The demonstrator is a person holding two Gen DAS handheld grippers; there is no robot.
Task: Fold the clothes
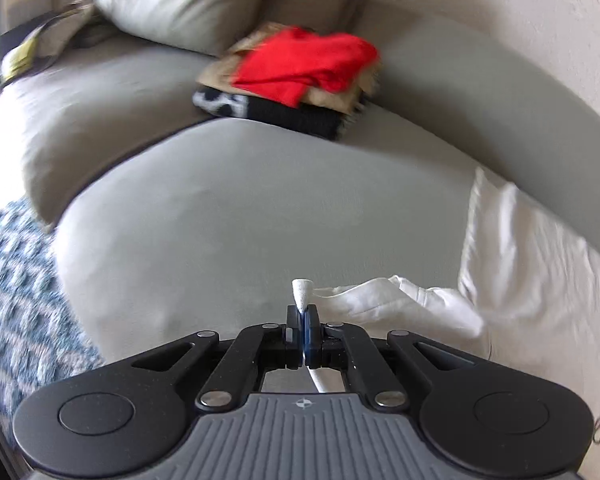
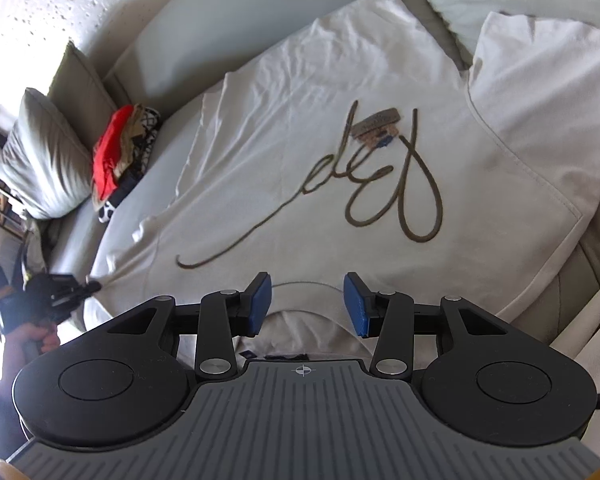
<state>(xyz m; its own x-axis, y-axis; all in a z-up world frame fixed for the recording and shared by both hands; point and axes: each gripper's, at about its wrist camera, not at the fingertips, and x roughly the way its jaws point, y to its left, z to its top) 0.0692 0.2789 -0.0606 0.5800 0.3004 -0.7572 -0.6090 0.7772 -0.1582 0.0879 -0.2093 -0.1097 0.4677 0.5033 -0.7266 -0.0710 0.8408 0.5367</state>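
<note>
Grey sofa (image 2: 148, 184); left gripper (image 1: 302, 334) pinches soft white shirt (image 2: 320, 140)

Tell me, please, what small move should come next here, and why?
Probably close the open right gripper on the collar it hovers over: the left gripper already pinches a sleeve end of the white T-shirt with looping brown script, spread flat on the grey sofa.

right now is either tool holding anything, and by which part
The left tool is shut on the white shirt, pinching a bit of fabric at its sleeve edge. The right tool is open above the collar, holding nothing.
</note>
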